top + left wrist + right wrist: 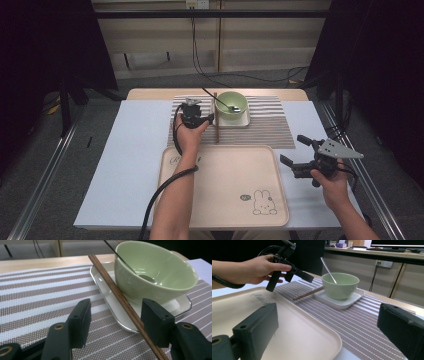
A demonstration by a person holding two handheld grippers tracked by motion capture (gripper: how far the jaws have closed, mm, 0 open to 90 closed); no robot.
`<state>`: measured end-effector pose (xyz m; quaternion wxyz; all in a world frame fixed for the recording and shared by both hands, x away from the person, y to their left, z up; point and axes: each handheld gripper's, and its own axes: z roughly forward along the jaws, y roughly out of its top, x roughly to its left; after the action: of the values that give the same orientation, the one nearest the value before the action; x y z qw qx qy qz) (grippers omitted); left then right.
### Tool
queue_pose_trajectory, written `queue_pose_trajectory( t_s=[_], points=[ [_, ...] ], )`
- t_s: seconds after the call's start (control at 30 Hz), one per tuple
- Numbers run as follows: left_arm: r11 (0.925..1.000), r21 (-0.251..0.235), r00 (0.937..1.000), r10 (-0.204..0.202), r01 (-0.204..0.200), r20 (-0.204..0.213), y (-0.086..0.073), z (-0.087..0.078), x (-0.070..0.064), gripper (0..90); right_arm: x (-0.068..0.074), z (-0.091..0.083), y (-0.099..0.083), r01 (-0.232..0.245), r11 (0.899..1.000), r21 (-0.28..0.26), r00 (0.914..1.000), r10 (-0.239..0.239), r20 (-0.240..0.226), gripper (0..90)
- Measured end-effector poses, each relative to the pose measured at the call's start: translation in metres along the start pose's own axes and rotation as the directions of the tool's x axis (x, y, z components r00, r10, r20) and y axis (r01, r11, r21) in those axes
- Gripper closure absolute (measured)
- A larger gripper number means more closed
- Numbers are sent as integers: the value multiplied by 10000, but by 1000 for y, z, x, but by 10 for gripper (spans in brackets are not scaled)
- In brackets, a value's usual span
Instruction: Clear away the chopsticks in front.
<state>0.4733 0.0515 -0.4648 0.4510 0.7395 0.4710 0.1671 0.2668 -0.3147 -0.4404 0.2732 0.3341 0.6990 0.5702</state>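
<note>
Left gripper [196, 116] out over the striped mat [260, 131], jaws spread, nothing clamped. Through its own camera the chopstick [120, 296] runs between my two jaws, close against the inner face of the right-hand one; whether it touches that jaw I cannot tell. The chopstick lies slanted, its far end leaning on the rim of the white dish [110, 305], the near end down on the mat.

Green bowl [232, 104] sits in the dish, just right of the chopstick. A spoon [221, 101] rests inside the bowl, handle sticking up and out over the rim toward the left.

Right gripper [299, 150] hangs off to the right of the beige tray [225, 190], jaws wide apart, holding nothing. From its camera I see across the tray's corner to the mat, the bowl and my left hand [257, 268] with its gripper poised above the chopstick's near end.

Tray lies bare at the table's near edge, rabbit print at its near right corner. Mat sits beyond it.
</note>
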Motion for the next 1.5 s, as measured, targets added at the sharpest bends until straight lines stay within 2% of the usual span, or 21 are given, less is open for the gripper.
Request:
queue_pose_trajectory(
  t_s=[0.03, 0.1, 0.13, 0.2, 0.3, 0.33, 0.47, 0.53, 0.57, 0.73, 0.83, 0.9, 0.93, 1.23, 1.37, 1.5],
  points=[
    [9999, 57, 9998, -112, 111, 141, 0, 2, -1, 445, 0, 0, 0, -18, 10000, 4, 10000, 18, -19, 30],
    [9997, 254, 9999, -51, 47, 132, 1, 4, -2, 496, 0, 0, 0, 20, 10000, 12, 10000, -20, -32, 31],
    [9998, 204, 9999, -84, 82, 69, 1, 6, -3, 523, 0, 0, 0, 10, 10000, 7, 10000, -10, 2, 30],
    [9989, 270, 9993, -379, 378, 24, 3, 8, -4, 563, 0, 0, 0, -54, 10000, -40, 10000, 54, 60, 30],
    [9973, 431, 9982, -598, 596, 38, 4, 10, -5, 597, 0, 0, 0, -93, 10000, -17, 9999, 93, 69, 31],
    [9969, 333, 9974, -722, 720, 60, 4, 12, -5, 604, 0, 1, 0, -70, 10000, -17, 10000, 70, 65, 31],
    [9956, 467, 9967, -812, 815, -79, 4, 18, -6, 615, 0, 1, 0, -69, 10000, -9, 9999, 69, 72, 31],
    [9937, 493, 9949, -1001, 1006, -135, 4, 21, -7, 630, 0, 0, 0, -41, 10000, -9, 10000, 41, 49, 31],
    [9938, 585, 9955, -932, 940, -176, 4, 22, -7, 633, 0, 0, 0, -51, 10000, -15, 10000, 51, 56, 31],
    [9926, 489, 9936, -1102, 1113, -251, 5, 26, -9, 646, 0, 1, 0, -18, 10000, -10, 10000, 18, 10, 31],
    [9921, 633, 9940, -1069, 1082, -232, 5, 28, -9, 670, -1, 0, 0, -52, 10000, -35, 10000, 52, -6, 32],
    [9909, 614, 9928, -1186, 1196, -188, 5, 29, -9, 682, -1, 0, 0, -31, 10000, -18, 10000, 31, 19, 31],
    [9908, 732, 9933, -1119, 1139, -302, 5, 30, -10, 692, -1, 1, 0, -18, 10000, -25, 10000, 18, 11, 31],
    [9875, 614, 9891, -1429, 1449, -357, 4, 32, -11, 702, -1, 1, 0, 11, 10000, -17, 10000, -11, 3, 31],
    [9890, 723, 9914, -1275, 1294, -307, 5, 32, -11, 710, -1, 1, 0, 15, 10000, -23, 10000, -15, 20, 32],
    [9876, 643, 9895, -1411, 1429, -320, 5, 34, -13, 713, -1, 1, 0, 18, 10000, -37, 10000, -18, -4, 31]
  ],
)
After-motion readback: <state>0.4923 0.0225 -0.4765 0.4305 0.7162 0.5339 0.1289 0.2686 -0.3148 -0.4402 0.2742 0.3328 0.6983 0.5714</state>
